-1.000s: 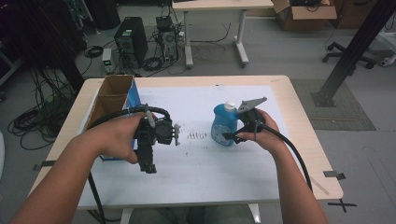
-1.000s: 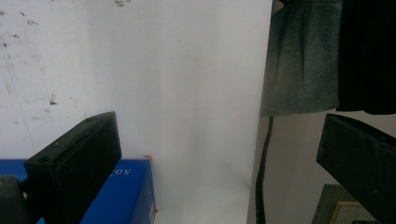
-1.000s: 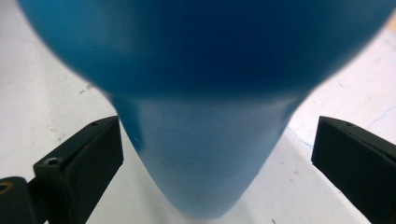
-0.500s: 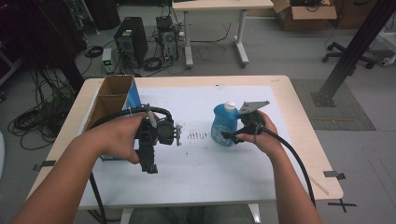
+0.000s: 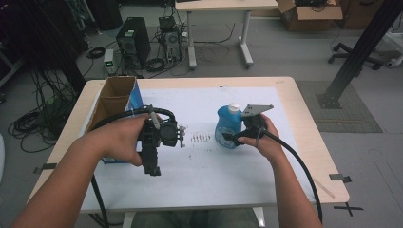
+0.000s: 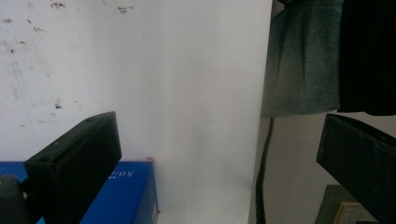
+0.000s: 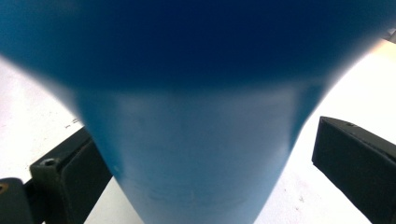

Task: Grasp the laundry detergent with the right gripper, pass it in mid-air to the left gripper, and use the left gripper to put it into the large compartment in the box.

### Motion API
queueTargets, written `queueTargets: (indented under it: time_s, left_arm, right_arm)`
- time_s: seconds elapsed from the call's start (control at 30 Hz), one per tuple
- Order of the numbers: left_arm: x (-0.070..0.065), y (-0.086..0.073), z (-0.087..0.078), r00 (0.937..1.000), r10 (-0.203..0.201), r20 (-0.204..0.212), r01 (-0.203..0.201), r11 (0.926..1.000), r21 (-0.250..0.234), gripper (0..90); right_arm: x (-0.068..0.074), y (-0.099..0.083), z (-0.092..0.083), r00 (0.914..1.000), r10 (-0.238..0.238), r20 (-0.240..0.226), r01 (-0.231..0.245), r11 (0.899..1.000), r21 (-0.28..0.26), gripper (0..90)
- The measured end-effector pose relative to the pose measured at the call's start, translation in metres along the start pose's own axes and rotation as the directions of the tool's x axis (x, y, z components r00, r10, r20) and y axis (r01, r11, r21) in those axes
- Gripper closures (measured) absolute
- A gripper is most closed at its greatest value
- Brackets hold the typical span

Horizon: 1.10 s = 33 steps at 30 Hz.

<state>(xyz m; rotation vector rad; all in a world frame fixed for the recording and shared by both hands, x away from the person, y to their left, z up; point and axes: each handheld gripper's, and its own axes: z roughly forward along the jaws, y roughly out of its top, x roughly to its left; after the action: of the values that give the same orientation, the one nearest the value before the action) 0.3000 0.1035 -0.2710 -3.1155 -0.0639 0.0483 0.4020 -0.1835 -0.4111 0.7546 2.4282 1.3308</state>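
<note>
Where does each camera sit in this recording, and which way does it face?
High view: above the person's side, looking forward and down on the table; both forearms, left gripper, right gripper.
Left gripper view: rides the left gripper, looking down past its open jaws at white table cover and the blue box.
Right gripper view: rides the right gripper, close against the blue bottle, which stands between its jaws; the right jaw stands apart from it.
Shared: the high view also shows blue bottle and blue box.

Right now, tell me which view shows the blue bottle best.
The high view: the blue bottle stands whole and upright, white cap on, beside the right gripper. The right gripper view has just its blurred blue body between open jaws.
</note>
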Motion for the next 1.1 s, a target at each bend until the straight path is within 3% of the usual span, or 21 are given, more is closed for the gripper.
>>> queueTargets:
  time_s: [0.27, 0.6, 1.1]
  left_arm:
    - [0.0003, -0.0001, 0.0009, 1.0, 0.004, 0.001, -0.004, 1.0, -0.001, 0.3]
    - [0.003, -0.0022, 0.0024, 1.0, -0.006, 0.001, 0.006, 1.0, 0.005, 0.3]
    - [0.0043, 0.0, 0.0037, 1.0, -0.002, 0.0, 0.002, 1.0, 0.003, 0.3]
  right_arm:
    - [0.0017, -0.0012, 0.0021, 1.0, 0.007, 0.001, -0.007, 1.0, -0.003, 1.6]
    - [0.0038, -0.002, 0.0036, 0.9998, 0.005, 0.018, -0.005, 1.0, 0.0, 9.5]
    - [0.0039, -0.0015, 0.0021, 1.0, -0.005, 0.003, 0.005, 1.0, -0.017, 17.0]
